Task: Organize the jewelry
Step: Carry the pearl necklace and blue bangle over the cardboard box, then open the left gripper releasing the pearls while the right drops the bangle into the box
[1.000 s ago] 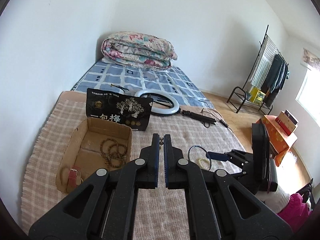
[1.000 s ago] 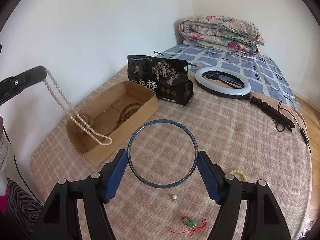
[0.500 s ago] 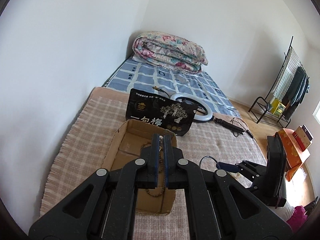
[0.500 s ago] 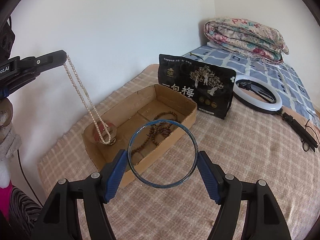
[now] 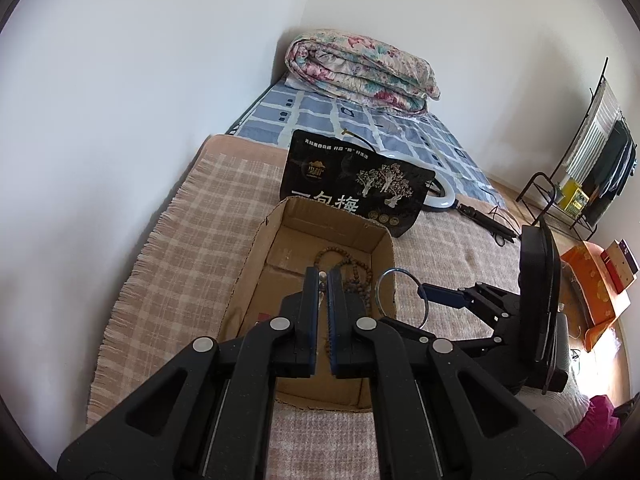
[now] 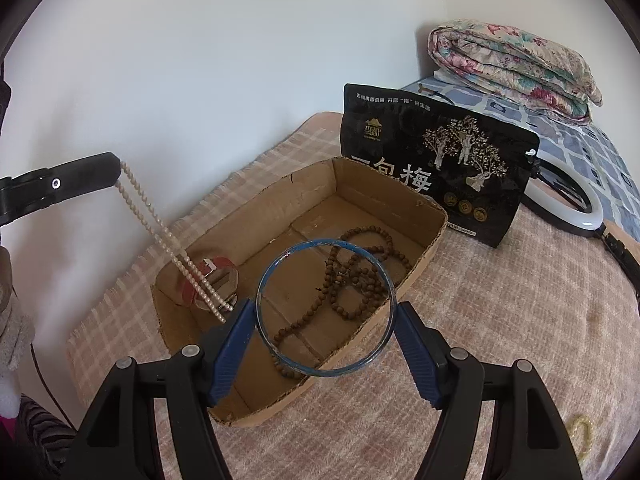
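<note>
My left gripper [image 5: 323, 280] is shut on a white pearl necklace [image 6: 168, 240], which hangs from its tip [image 6: 114, 166] down into the near end of the cardboard box [image 6: 424, 210]. My right gripper [image 6: 326, 312] is shut on a blue bangle [image 6: 280, 264], held flat just above the box's front rim; the bangle also shows in the left wrist view [image 5: 424, 298]. Inside the box lie a brown bead necklace [image 6: 360, 280] and a red watch strap [image 6: 208, 268]. In the left wrist view the box [image 5: 248, 272] is right under my left gripper.
A black snack bag [image 6: 440, 168] stands behind the box. A ring light [image 6: 584, 208] lies to the right of it. A yellowish bead bracelet [image 6: 580, 430] lies on the checked blanket [image 6: 520, 320]. A folded quilt [image 6: 512, 64] is at the back by the wall.
Both grippers have moved toward and over the box. The pearl necklace now hangs into the box's near end, and the bangle is above the box's front rim.
</note>
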